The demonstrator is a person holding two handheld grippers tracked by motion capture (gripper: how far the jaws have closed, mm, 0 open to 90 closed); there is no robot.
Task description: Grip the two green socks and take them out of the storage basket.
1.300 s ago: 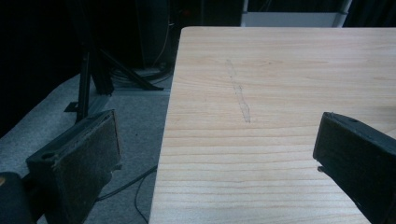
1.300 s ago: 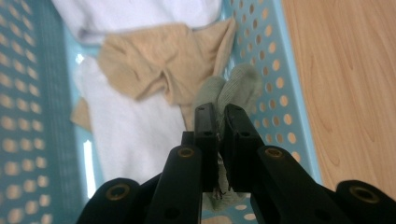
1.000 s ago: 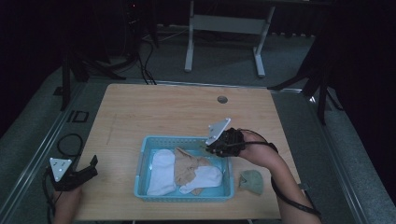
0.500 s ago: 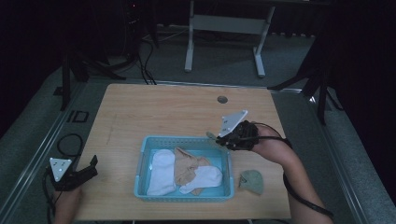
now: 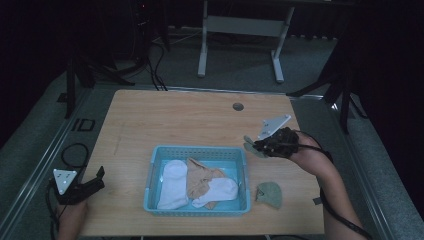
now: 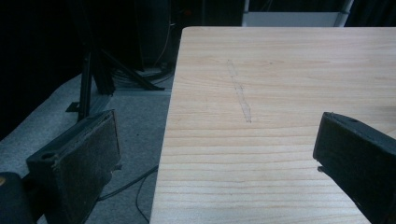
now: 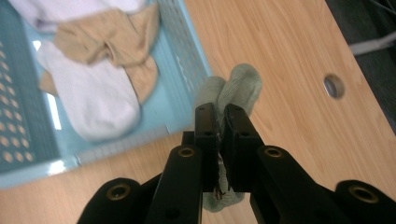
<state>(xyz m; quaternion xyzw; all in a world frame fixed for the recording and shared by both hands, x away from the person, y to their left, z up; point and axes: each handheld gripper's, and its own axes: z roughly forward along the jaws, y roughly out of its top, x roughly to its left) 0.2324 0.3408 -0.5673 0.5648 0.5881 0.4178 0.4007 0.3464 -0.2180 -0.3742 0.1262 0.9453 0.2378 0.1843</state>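
Right gripper (image 7: 219,114) fingers clamped on a green sock (image 7: 233,91), held above the table (image 5: 190,120) just off the blue basket's (image 5: 197,150) upper right corner. We see its twin, the second green sock (image 5: 270,194), lying at about 6 o'clock from the held one, nearer the right hand. Left gripper (image 5: 97,177) fingers apart, idle at the table's left edge.
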